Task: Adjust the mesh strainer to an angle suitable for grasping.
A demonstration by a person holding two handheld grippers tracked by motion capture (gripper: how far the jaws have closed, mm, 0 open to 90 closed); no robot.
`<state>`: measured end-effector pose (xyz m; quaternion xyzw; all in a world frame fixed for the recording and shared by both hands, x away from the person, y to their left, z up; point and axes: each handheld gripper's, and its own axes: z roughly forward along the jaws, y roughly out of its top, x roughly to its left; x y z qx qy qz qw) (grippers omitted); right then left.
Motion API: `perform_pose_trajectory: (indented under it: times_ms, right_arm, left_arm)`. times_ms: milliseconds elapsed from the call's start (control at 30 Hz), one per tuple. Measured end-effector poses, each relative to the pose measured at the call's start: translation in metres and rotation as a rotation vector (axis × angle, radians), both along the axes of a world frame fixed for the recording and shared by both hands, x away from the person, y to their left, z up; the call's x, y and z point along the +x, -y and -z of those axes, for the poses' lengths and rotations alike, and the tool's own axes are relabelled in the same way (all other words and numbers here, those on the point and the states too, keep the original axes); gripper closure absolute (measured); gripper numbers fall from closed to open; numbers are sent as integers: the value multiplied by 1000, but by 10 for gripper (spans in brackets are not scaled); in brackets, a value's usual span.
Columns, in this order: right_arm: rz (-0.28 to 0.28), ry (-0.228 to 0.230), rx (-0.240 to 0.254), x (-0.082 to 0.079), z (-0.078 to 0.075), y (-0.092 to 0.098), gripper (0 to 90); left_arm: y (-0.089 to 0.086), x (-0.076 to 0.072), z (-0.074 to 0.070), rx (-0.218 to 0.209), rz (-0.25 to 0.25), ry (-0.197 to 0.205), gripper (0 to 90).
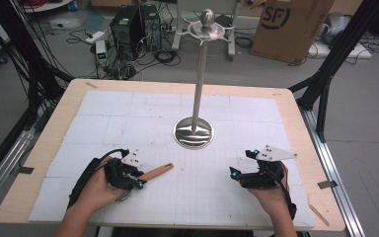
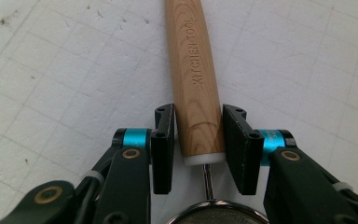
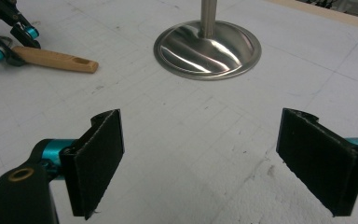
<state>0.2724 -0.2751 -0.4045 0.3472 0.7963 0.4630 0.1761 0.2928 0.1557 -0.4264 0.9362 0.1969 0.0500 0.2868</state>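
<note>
Left of the steel hanging stand (image 1: 193, 132), the left hand-held gripper (image 2: 198, 144) is clamping the kitchen tool's wooden handle (image 2: 196, 79), lying on the surface (image 1: 143, 113); lifting and hanging are remaining. The right hand-held gripper (image 3: 200, 163) is waiting, jaws apart.

Light-brown wooden handle (image 2: 197, 84), shiny silver stand (image 1: 193, 132), white gridded mat (image 1: 128, 118), black fingers (image 3: 98, 158)

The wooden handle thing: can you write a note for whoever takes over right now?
Left gripper: jaws shut on the wooden handle of a kitchen tool, low by its metal end, lying on the white mat.
Right gripper: jaws open, nothing between them, resting near the mat's right side.
Steel stand: upright mid-table, hooks on top bare.
Done: handle gripped.
Left: probably lift it and hang it on the stand.
</note>
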Motion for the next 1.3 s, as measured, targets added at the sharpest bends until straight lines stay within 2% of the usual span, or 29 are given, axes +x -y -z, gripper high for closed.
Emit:
perform_pose_trajectory:
  times_ms: [167,333,433,567,633,667,700,800,900,1000,1300]
  right_arm:
    - [4,-1,6,0,-1,2,137]
    - [3,1,5,0,-2,1,138]
    - [2,1,7,0,-2,0,138]
    - [3,3,4,-1,-2,0,138]
    - [3,2,6,-1,-2,0,138]
    - [4,1,7,0,-2,0,138]
    - [4,1,7,0,-2,0,138]
    - [-1,3,0,0,-2,-1,138]
    - [-1,-2,0,-1,-2,-2,138]
    - [-4,-4,-1,0,-1,-2,138]
    - [-2,-8,-3,0,1,-2,138]
  left_arm:
    - [3,-1,-2,23,15,9,688]
    - [5,2,-3,44,16,-17,678]
    - [9,4,-5,80,19,-29,673]
    - [16,7,-7,118,12,-37,593]
    - [18,9,-7,131,6,-57,593]
    - [22,12,-8,159,8,-77,595]
    - [22,12,-8,159,8,-77,596]
    - [26,15,-10,195,2,-94,617]
    - [27,14,-10,199,-1,-86,641]
    - [24,12,-9,164,-3,-70,680]
    - [13,12,-7,92,2,-68,687]
